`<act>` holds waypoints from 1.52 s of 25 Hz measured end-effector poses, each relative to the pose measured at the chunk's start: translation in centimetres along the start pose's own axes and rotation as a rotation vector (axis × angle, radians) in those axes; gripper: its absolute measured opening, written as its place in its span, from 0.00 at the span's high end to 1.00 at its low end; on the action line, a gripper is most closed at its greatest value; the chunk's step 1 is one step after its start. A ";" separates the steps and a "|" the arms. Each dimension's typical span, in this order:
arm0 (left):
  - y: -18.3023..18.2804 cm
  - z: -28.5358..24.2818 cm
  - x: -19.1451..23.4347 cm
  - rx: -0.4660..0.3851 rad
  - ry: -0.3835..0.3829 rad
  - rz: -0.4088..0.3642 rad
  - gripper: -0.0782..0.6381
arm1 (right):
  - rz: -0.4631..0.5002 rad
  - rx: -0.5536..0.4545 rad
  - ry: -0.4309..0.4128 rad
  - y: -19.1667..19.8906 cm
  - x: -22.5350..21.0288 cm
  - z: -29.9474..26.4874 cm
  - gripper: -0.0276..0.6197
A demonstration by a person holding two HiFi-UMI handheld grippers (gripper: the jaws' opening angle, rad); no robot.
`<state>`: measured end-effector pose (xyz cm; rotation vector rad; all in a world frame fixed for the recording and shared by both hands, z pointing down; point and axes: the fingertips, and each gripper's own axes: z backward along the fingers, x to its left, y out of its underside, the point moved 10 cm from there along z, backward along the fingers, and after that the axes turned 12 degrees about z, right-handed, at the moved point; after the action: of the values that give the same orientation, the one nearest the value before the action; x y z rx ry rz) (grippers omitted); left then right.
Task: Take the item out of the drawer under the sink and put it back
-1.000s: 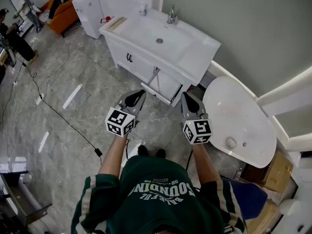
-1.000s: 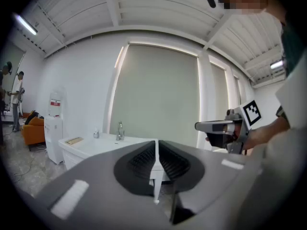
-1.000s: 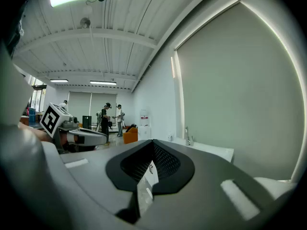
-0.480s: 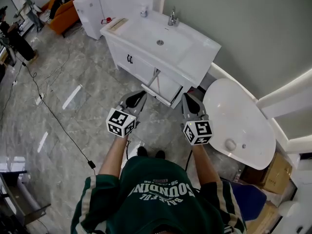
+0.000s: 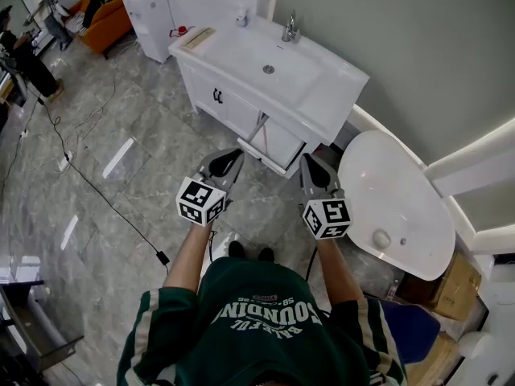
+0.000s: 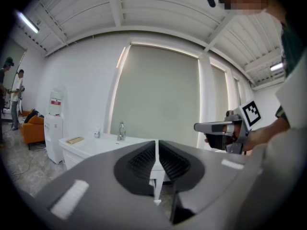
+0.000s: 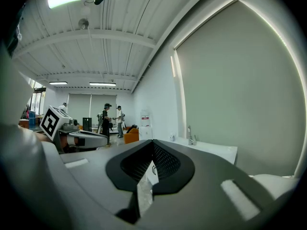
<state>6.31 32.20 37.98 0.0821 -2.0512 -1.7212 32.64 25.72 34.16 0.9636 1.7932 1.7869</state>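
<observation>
Both the left hand-held gripper point(image 5: 228, 162) and the right point(image 5: 312, 166) are pinched shut and empty, well short of the part-open drawer point(image 5: 274, 141) under the sink point(image 5: 266, 68); its item is hidden inside, so weight and hold stay guesswork.

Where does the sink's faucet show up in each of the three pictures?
Head view: faucet, top centre, slightly right.
Left gripper view: faucet, left of centre.
Right gripper view: faucet, right of centre.
Shared landmark: the white sink countertop.

sink cabinet point(image 5: 235, 112) slightly higher and further right in head view, floor cable plug point(image 5: 163, 257) shifted
</observation>
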 end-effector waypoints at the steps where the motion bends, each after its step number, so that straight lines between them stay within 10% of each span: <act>1: 0.0 0.2 0.3 0.000 0.001 0.001 0.79 | 0.001 0.001 0.001 0.0 0.2 -0.2 0.95; 38: -2.5 -2.1 13.2 0.025 -0.009 -0.020 0.79 | -0.052 0.007 0.015 1.7 1.7 -14.4 0.95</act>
<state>-5.29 25.37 39.83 0.1032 -2.0853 -1.7110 21.38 17.01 37.23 0.8998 1.8185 1.7612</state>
